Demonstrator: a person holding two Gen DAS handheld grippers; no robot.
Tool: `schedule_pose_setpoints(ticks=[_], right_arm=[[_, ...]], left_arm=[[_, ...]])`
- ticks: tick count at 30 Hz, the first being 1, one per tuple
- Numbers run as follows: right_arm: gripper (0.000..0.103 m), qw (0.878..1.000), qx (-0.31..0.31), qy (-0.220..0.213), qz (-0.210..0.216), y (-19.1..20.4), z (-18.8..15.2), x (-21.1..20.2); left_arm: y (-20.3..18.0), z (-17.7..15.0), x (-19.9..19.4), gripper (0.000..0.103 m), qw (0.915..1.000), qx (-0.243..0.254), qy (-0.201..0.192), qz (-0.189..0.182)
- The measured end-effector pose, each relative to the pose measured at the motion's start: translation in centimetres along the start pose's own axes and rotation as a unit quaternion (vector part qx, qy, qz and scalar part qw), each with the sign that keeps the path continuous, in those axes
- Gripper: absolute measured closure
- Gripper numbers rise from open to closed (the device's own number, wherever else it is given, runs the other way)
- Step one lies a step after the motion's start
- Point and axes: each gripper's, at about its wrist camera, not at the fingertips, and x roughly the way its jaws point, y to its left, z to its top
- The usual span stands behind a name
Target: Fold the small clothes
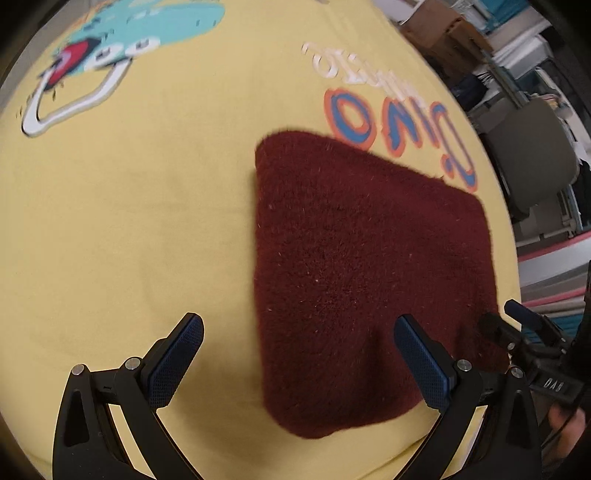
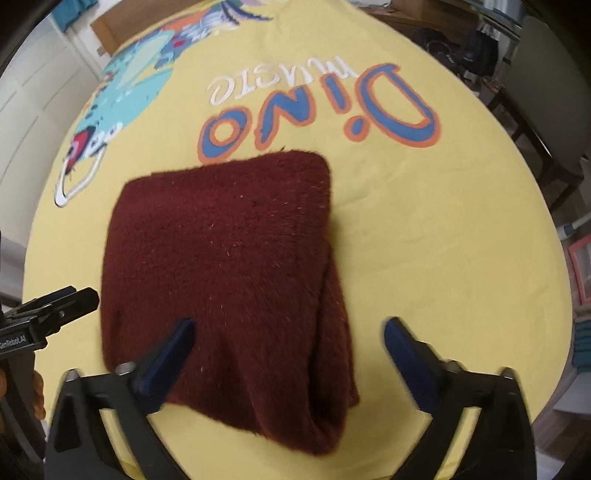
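A dark red fuzzy garment (image 1: 362, 273) lies folded into a thick square on a yellow cloth-covered table (image 1: 129, 221). It also shows in the right wrist view (image 2: 229, 280), with a doubled fold along its right side. My left gripper (image 1: 299, 350) is open and empty, hovering over the garment's near left edge; its right finger (image 1: 424, 365) is above the fabric. My right gripper (image 2: 288, 350) is open and empty, straddling the garment's near part above the yellow cloth (image 2: 443, 258). Each gripper shows at the edge of the other's view: the right one (image 1: 524, 332), the left one (image 2: 59, 306).
The yellow cloth carries a teal dinosaur print (image 2: 133, 85) and "Dino music" lettering (image 2: 317, 110). Cardboard boxes (image 1: 443, 33) and a chair (image 1: 532, 155) stand beyond the table's right edge. A dark chair (image 2: 546, 110) is at the right.
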Motion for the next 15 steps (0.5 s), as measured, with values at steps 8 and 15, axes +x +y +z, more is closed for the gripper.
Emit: schedule_pose_setpoints(ticks=[8,15], right_arm=[[0.0,0.999,0.004,0.042,0.023,-0.8,-0.9,4.9],[0.0,0.996,0.013,0.033,0.078,-2.7,-1.8,7.1]], left_arm=[[-1.3,-0.7,4.3,0.002,0.9991,0.016,0.038,-0.007],[-1.2,-1.9,5.9,0.001,0.9985,0.035,0.042,0.002]])
